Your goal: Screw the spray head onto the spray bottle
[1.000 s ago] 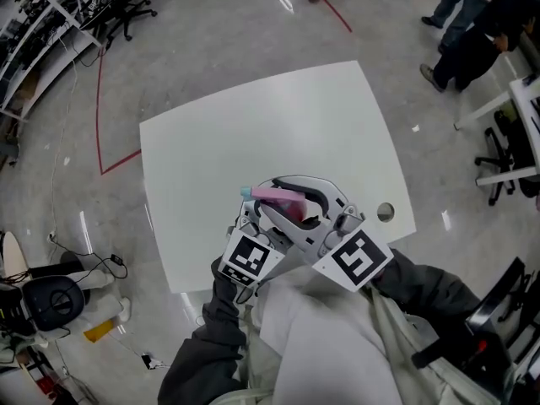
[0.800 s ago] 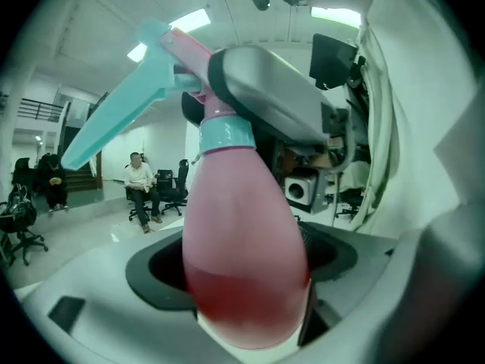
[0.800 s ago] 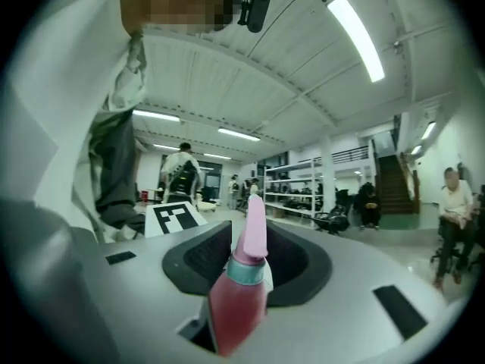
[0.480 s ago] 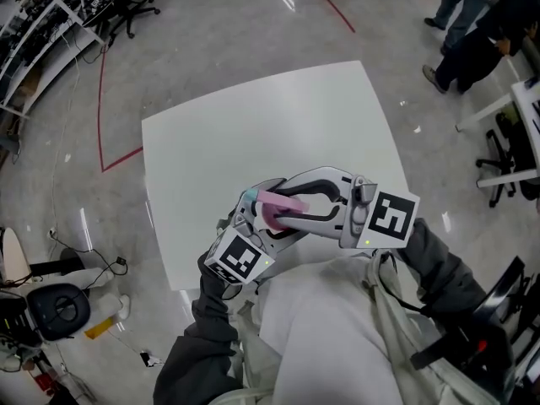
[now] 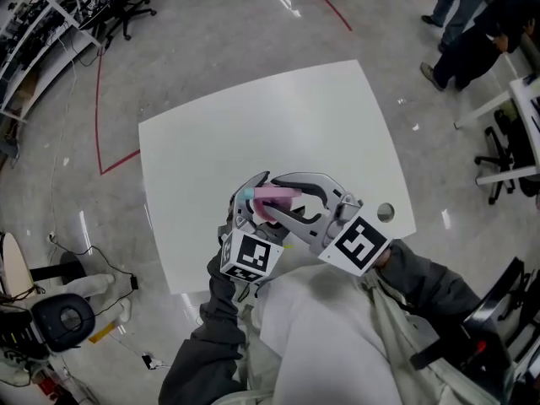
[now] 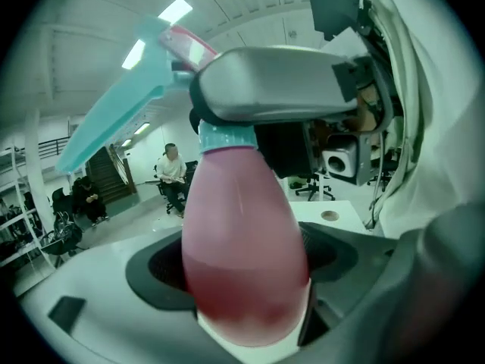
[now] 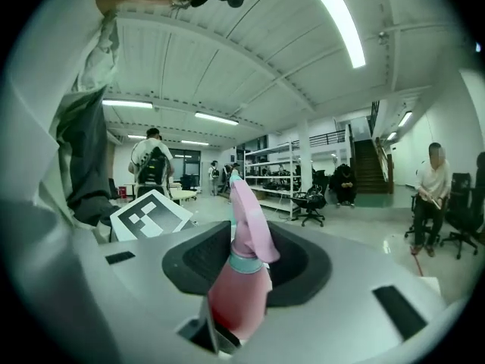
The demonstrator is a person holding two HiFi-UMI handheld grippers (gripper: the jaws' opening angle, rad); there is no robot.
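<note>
I hold a pink spray bottle point(image 6: 244, 256) in the air near my chest, over the near edge of the white table point(image 5: 253, 125). My left gripper point(image 5: 251, 216) is shut on the bottle's body. The pink spray head point(image 5: 274, 195), with a teal collar point(image 6: 227, 136) and teal trigger point(image 6: 114, 120), sits on the neck. My right gripper point(image 5: 285, 202) is shut round that head, and one grey finger point(image 6: 280, 82) lies across it just above the collar. In the right gripper view the head point(image 7: 250, 218) stands up between the jaws, beside the left gripper's marker cube point(image 7: 148, 214).
The table has a round hole point(image 5: 386, 213) near its right front corner. People point(image 5: 472, 24) stand at the far right, with office chairs point(image 5: 506, 167) beside the table. A red tape line point(image 5: 101, 99) runs on the floor at the left.
The right gripper's marker cube swung out to the right, then came back down to lower right. The bottle and left gripper stayed almost in place.
</note>
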